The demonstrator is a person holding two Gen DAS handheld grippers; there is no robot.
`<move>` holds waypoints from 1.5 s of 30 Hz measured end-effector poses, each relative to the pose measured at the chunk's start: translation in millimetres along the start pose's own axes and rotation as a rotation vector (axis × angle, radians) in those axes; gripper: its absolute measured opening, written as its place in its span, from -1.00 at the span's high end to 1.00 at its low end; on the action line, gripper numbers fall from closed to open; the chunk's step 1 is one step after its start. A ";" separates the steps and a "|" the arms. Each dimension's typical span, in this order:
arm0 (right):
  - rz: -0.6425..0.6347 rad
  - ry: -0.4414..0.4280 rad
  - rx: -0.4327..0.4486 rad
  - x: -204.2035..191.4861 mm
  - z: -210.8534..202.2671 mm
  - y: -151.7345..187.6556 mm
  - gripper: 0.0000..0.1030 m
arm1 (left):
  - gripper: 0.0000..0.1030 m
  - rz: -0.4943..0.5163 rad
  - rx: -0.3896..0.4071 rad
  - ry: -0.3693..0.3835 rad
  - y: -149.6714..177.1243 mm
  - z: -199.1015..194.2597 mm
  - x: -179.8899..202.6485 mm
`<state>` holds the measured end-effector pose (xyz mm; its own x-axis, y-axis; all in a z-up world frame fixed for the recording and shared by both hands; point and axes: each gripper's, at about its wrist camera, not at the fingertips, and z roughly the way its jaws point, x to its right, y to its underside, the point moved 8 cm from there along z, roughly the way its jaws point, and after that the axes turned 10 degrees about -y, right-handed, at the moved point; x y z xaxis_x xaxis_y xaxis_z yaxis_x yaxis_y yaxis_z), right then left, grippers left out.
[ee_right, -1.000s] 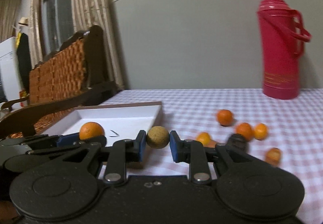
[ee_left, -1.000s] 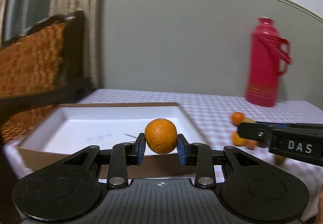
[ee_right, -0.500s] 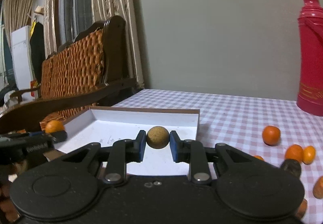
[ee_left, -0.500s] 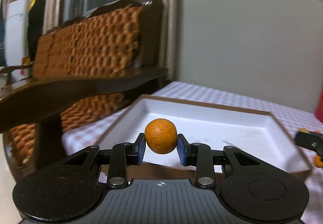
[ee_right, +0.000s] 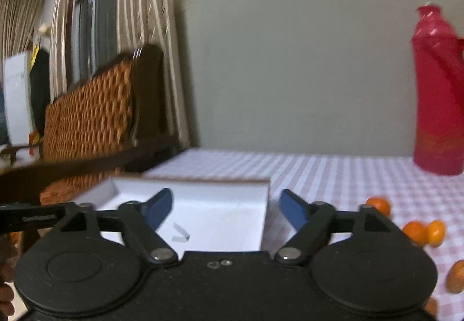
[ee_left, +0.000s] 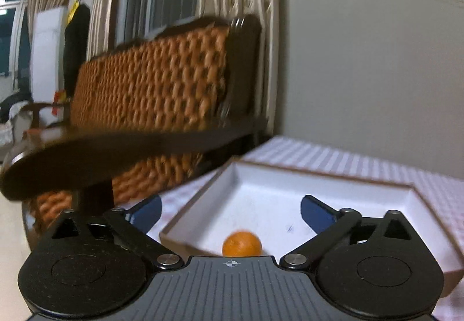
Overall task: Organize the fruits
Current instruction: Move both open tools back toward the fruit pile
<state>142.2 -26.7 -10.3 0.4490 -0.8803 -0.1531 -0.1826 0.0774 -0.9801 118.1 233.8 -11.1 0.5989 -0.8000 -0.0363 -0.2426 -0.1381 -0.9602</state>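
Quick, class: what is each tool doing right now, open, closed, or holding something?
Left tool: open, jaws just spread; orange lies free in the white box.
Right tool: open, jaws just spread, nothing between them.

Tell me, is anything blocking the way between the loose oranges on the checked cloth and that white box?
Nothing visible does. In the right wrist view the oranges lie on the checked tablecloth to the right of the white box, with only bare cloth between them and its low wall. The red flask stands farther back, off that path.
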 end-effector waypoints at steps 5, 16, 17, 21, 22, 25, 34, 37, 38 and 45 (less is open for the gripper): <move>-0.011 0.050 0.100 14.8 -25.6 -13.8 -0.88 | -1.00 0.028 0.058 0.011 -2.8 -20.9 8.3; -0.106 0.053 0.153 10.0 -43.5 -13.7 -0.88 | -1.00 0.042 0.067 0.044 -6.9 -38.9 20.3; -0.113 0.042 0.174 9.7 -48.2 -13.2 -0.88 | -1.00 0.042 0.068 0.047 -6.8 -41.7 21.2; -0.140 0.023 0.187 8.6 -60.4 -13.7 -0.88 | -1.00 0.058 0.086 0.070 -5.7 -53.1 30.4; -0.154 0.024 0.179 8.3 -62.4 -13.8 -0.88 | -1.00 0.065 0.090 0.079 -5.1 -56.5 34.0; -0.184 0.047 0.166 10.0 -68.7 -13.2 -0.88 | -1.00 0.084 0.108 0.112 -3.3 -68.8 46.8; -0.209 0.099 0.146 28.0 -96.3 -8.6 -0.88 | -1.00 0.171 0.142 0.248 8.7 -105.4 99.8; -0.192 0.117 0.142 39.3 -106.5 -8.6 -0.88 | -1.00 0.192 0.139 0.289 15.1 -117.6 116.8; -0.182 0.125 0.142 43.5 -110.1 -8.1 -0.88 | -1.00 0.198 0.137 0.303 17.2 -121.1 122.2; -0.066 0.221 0.093 83.6 -130.2 -2.6 -0.88 | -1.00 0.239 0.119 0.397 32.7 -141.7 161.2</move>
<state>66.3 -161.5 -4.1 0.2537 -0.9650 -0.0672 -0.0735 0.0501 -0.9960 98.6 17.6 -9.1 0.1931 -0.9656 -0.1739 -0.2347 0.1266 -0.9638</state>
